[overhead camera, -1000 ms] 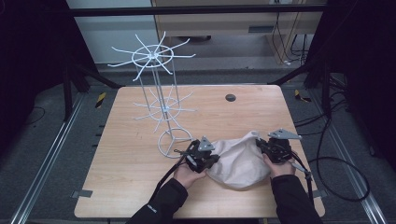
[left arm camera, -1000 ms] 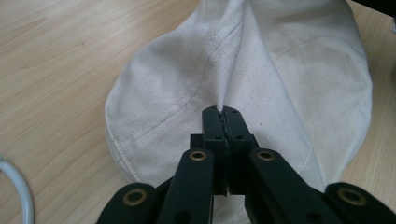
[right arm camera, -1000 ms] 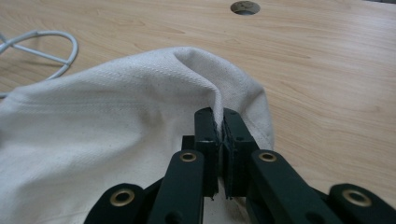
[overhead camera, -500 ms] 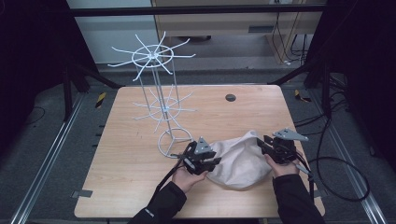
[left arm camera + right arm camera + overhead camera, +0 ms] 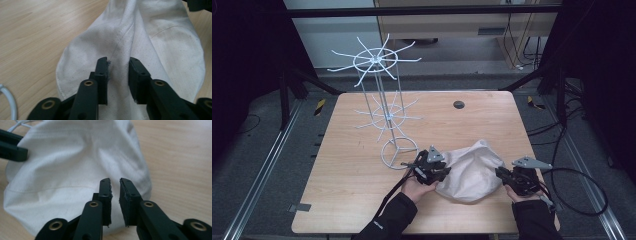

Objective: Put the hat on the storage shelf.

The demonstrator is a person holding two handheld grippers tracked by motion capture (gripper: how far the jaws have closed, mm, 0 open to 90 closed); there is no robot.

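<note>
A floppy cream cloth hat point(image 5: 472, 170) lies on the near part of the light wooden table point(image 5: 362, 175), between the two grippers. It is crumpled and sits flat on the wood, just beside the round foot of the tall white wire rack point(image 5: 384, 110) with its spiky arms.

The left gripper point(image 5: 117, 75) is at the hat's left side. Its jaws stand a bit apart, with a raised fold of the cloth running up between them. They look ready to pinch the fold, but I cannot be sure they grip it yet. The right gripper point(image 5: 115, 192) is at the hat's right edge. Its jaws are nearly closed, with only a thin gap, and nothing is between them. They sit just above the cloth.

I think the job is to lift the hat and hang it on the rack. If so, it is only at the start. The hat is not lifted yet, and no arm of the rack has anything on it. Grabbing, lifting and hanging are all left to do.

The table is bare wood with a small dark round hole point(image 5: 458, 104) near the far edge. Around it the room is dim, with a grey floor point(image 5: 262, 145), black frame bars and a black cable point(image 5: 582, 185) looping at the right.
</note>
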